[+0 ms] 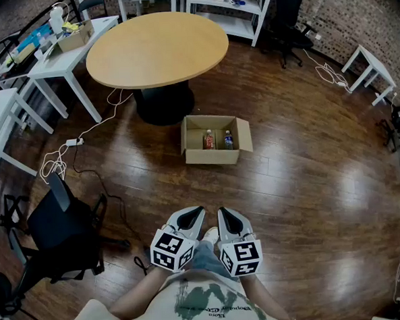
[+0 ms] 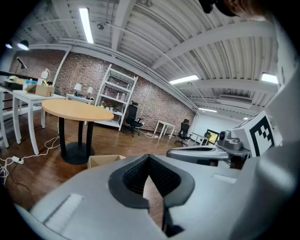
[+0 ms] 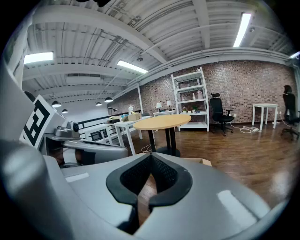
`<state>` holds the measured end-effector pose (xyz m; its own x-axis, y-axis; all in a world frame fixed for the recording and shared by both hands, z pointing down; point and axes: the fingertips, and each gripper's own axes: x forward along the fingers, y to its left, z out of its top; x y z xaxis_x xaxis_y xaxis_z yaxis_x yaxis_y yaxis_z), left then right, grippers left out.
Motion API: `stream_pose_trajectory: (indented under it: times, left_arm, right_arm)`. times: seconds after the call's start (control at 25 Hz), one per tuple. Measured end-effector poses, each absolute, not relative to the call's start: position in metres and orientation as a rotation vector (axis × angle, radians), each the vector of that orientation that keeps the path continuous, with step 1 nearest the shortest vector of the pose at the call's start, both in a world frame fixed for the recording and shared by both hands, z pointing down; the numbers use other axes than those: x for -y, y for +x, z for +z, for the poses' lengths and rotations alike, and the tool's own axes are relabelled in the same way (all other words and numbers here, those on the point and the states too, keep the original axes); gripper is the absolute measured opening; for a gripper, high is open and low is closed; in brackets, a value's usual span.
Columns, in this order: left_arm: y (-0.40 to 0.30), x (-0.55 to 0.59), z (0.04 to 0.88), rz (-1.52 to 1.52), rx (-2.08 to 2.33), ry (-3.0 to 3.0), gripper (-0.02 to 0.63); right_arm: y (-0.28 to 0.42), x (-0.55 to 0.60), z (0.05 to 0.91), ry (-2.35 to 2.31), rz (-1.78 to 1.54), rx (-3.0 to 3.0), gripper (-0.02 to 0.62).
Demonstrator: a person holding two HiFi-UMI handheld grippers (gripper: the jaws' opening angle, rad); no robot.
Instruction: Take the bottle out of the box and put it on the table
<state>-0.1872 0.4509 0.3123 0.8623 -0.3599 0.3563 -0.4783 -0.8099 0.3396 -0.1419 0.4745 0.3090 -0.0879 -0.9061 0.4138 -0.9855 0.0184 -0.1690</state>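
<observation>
Left gripper (image 1: 192,216) and right gripper (image 1: 230,219), grey plastic, are sitting closed and empty at bottom centre. Round light-wood table (image 1: 156,47) is standing upper left. Open brown cardboard box (image 1: 211,156) at centre is holding a red-labelled bottle (image 1: 209,140) and a blue-labelled bottle (image 1: 228,140), likely light, stiff and slippery, so grip mid-body.

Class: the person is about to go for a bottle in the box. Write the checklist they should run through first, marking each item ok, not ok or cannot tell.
1. Box flaps open, inside reachable from above: ok.
2. Bottles present: ok, a red-labelled bottle and a blue-labelled bottle sit side by side.
3. Which bottle is meant: cannot tell.
4. Left gripper open for a grasp: not ok, jaws together, empty.
5. Right gripper open for a grasp: not ok, jaws together, empty.
6. Round table has free room on top: ok.
</observation>
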Motion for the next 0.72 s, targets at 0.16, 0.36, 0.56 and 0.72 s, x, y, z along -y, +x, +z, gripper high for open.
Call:
stream_pose_trajectory:
  times: [0.16,0.36,0.56,0.72]
  left_arm:
    - [-0.15,-0.428,0.31,0.407,0.614,2.626,-0.026]
    - [-0.103,-0.399,0.297,0.429,0.605,2.665,-0.026]
    - [-0.07,-0.383,0.289,0.429,0.627,2.681,-0.026]
    - [-0.057,-0.38,0.294,0.436,0.632,2.668,-0.026]
  right_arm:
    - [-0.106,-0.456,0.312,1.977,0.642,2.102,0.0]
    - [-0.066,-0.426,0.303,1.991,0.629,2.146,0.0]
    - [-0.029,-0.408,0.297,2.001,0.607,2.171,0.0]
    - [-0.013,-0.404,0.302,2.003,0.619,2.167,0.0]
